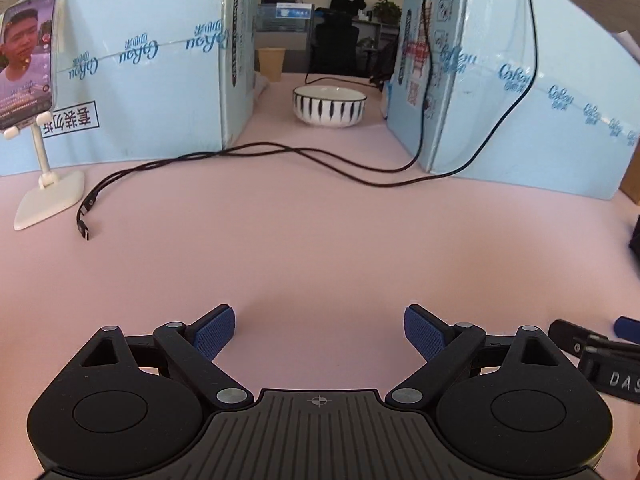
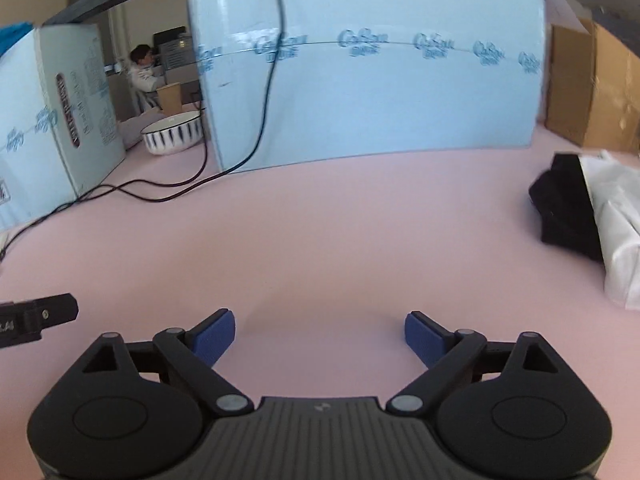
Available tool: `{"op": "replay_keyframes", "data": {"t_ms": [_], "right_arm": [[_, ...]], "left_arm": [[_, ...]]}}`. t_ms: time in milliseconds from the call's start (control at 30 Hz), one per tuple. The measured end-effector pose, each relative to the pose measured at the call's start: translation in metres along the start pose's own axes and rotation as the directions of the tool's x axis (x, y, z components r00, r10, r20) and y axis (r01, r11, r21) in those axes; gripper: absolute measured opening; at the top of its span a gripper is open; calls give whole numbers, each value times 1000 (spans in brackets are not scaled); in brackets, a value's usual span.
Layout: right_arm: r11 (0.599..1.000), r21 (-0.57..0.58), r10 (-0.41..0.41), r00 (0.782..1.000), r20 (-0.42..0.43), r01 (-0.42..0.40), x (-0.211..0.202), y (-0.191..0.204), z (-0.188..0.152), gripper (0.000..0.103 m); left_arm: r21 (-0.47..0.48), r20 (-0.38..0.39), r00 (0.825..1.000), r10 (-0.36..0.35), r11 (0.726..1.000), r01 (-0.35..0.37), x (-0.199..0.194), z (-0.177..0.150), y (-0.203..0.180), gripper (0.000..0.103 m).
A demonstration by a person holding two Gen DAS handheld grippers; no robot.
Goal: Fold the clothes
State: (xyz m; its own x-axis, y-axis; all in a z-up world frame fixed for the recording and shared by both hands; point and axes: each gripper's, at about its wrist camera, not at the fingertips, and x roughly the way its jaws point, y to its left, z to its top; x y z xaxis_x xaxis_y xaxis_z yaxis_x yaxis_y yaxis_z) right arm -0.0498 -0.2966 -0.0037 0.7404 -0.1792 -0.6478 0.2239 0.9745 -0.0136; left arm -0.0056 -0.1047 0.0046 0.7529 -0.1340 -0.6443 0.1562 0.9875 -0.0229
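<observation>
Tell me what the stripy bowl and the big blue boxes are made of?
Bowl: probably glazed ceramic; it looks white and glossy with painted dark stripes. Boxes: likely printed cardboard, with sharp folded corners and clear tape across them; a shiny film may cover them.

Table [image 1: 320, 240]: pink
Boxes [image 1: 140, 80]: pale blue, blue script
Bowl [image 1: 329, 105]: white, black stripes
Pads [image 1: 214, 334]: blue
Clothes [image 2: 560, 208]: black

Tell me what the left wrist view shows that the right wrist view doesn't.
Left wrist only: a phone on a white stand and the loose ends of the black cable.
Right wrist only: a black garment beside a white one, and a brown cardboard box.
Both: the pink table, light blue boxes, the striped bowl, a paper cup, and open, empty fingers.
</observation>
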Motion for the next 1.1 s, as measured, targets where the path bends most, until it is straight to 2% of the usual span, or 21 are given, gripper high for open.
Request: {"op": "replay_keyframes", "data": {"t_ms": [33, 133, 267, 367, 1100], "right_arm": [[1000, 16, 6, 1000, 2, -6, 3, 1, 4, 103], [998, 58, -13, 1000, 4, 13, 15, 0, 11, 103], [998, 37, -50, 999, 4, 50, 23, 9, 14, 103], [998, 43, -49, 999, 4, 49, 27, 8, 18, 103], [998, 46, -37, 999, 8, 37, 27, 3, 24, 103]], "left_arm": [[21, 16, 1000, 17, 1000, -18, 5, 1, -1, 98], [-24, 5, 1000, 15, 1000, -15, 14, 9, 2, 103], [-16, 4, 999, 54, 998, -54, 31, 19, -5, 103], [-15, 3, 998, 61, 998, -60, 42, 27, -7, 103], [-7, 9, 998, 59, 998, -59, 43, 25, -7, 103]]}}
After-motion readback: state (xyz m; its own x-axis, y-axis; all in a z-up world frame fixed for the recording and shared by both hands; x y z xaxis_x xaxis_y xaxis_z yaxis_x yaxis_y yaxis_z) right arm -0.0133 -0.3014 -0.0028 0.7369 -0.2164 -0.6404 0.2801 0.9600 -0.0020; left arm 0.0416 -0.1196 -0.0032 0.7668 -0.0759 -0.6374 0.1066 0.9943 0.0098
